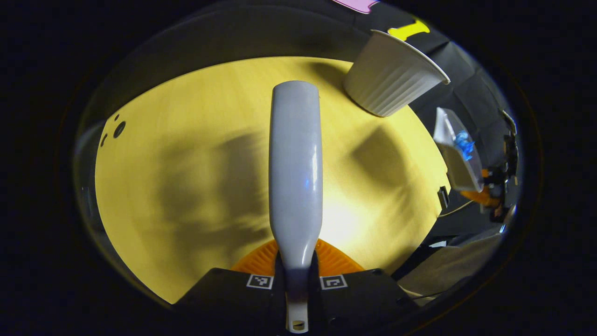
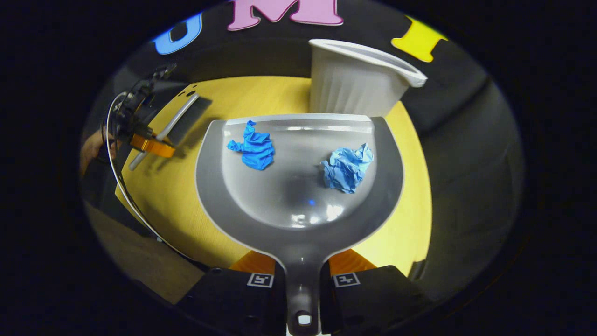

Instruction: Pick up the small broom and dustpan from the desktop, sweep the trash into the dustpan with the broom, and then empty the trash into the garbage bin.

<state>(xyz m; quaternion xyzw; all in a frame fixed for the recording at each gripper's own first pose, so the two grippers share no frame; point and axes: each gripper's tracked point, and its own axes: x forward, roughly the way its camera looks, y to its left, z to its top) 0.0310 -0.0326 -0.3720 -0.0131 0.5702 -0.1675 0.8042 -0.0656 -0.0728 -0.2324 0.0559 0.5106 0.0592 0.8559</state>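
Left gripper view: the left gripper [image 1: 297,280] is clamped tight on the broom [image 1: 295,177] by its handle, held above the desk [image 1: 186,163], with the bin [image 1: 392,77] off to the upper right

Right gripper view: the right gripper [image 2: 302,284] pinches the dustpan [image 2: 298,186] handle, both paper wads [image 2: 254,148] [image 2: 347,167] sitting in the pan, its lip just short of the bin [image 2: 354,81]. Looks like tipping time: I'd lift the lip over the rim, then tilt slowly so neither wad spills sideways
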